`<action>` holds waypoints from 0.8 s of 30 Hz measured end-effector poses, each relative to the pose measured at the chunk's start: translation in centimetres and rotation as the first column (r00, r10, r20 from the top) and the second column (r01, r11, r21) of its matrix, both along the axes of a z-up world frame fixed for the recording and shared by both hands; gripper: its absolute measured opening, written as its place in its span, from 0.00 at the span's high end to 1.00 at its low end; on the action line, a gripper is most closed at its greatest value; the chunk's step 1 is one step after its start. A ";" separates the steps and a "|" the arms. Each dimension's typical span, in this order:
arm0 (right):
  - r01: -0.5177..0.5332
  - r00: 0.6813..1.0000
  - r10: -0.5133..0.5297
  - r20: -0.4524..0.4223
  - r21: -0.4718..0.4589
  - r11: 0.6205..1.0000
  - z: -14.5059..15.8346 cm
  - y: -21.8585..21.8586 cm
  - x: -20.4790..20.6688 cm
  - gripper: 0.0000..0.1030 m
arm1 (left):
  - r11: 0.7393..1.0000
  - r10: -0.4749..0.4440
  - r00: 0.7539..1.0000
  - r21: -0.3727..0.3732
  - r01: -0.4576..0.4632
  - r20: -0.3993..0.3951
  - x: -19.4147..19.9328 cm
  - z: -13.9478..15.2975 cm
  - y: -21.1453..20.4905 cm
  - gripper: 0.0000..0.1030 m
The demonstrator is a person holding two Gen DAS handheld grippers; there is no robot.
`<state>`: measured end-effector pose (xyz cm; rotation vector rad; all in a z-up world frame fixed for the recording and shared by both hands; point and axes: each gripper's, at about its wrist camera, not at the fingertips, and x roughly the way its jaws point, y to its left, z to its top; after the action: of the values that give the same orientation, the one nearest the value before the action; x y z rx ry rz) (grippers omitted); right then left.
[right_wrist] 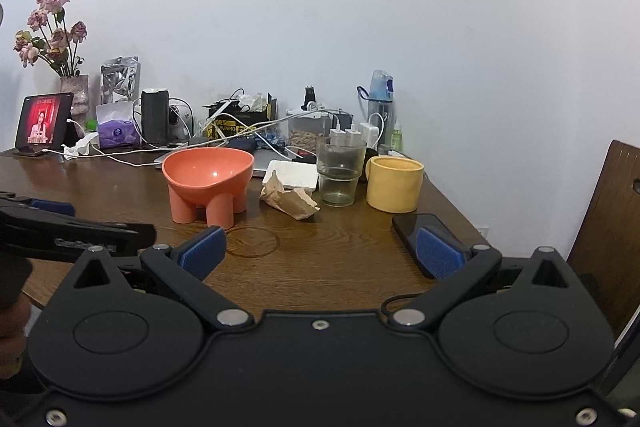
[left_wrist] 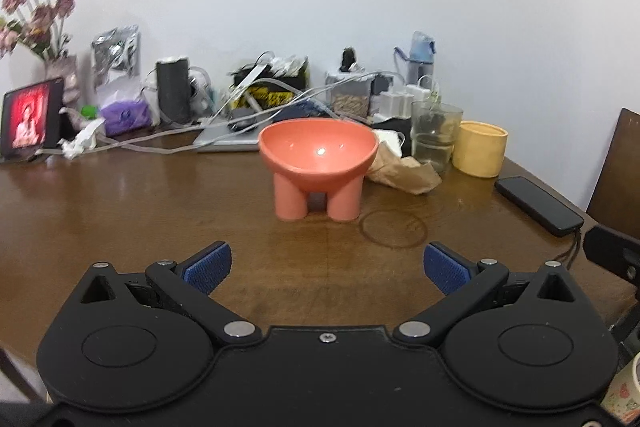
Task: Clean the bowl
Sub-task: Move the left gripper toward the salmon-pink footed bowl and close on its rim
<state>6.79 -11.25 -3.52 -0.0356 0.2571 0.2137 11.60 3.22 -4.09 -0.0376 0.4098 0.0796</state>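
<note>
- Left tool (left_wrist: 327,269) spread wide, empty, facing coral bowl (left_wrist: 318,151) standing on counter (left_wrist: 120,211)
- Right tool (right_wrist: 322,251) likewise spread, empty
- Crumpled paper (right_wrist: 290,201), apparently brown, beside bowl

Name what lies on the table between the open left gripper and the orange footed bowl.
Nothing: in the left wrist view, only bare wooden table separates the left gripper from the orange footed bowl. A faint ring mark lies off to the right.
</note>
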 end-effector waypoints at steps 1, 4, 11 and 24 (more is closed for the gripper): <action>0.002 1.000 -0.002 -0.004 0.006 1.000 -0.1 -0.1 0.2 0.01 | 1.000 -0.003 1.000 0.002 0.003 -0.006 0.7 -0.2 0.0 0.00; 0.008 1.000 -0.007 -0.021 0.027 1.000 -0.3 -0.2 0.8 0.01 | 0.999 0.001 1.000 0.035 -0.001 -0.012 2.8 -1.0 -0.1 0.00; 0.036 0.996 -0.030 -0.081 0.073 0.997 -1.4 -0.9 2.5 0.01 | 0.998 0.006 1.000 0.059 -0.005 -0.023 6.2 -2.6 0.0 0.00; 0.033 0.990 -0.017 -0.139 0.116 0.993 -2.6 -0.4 4.5 0.01 | 0.999 0.042 0.993 0.009 -0.041 -0.111 13.4 -3.5 2.4 0.00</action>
<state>11.32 -11.69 -6.14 0.0994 0.3818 0.2066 25.00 5.59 -7.57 -0.0348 0.5200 0.1245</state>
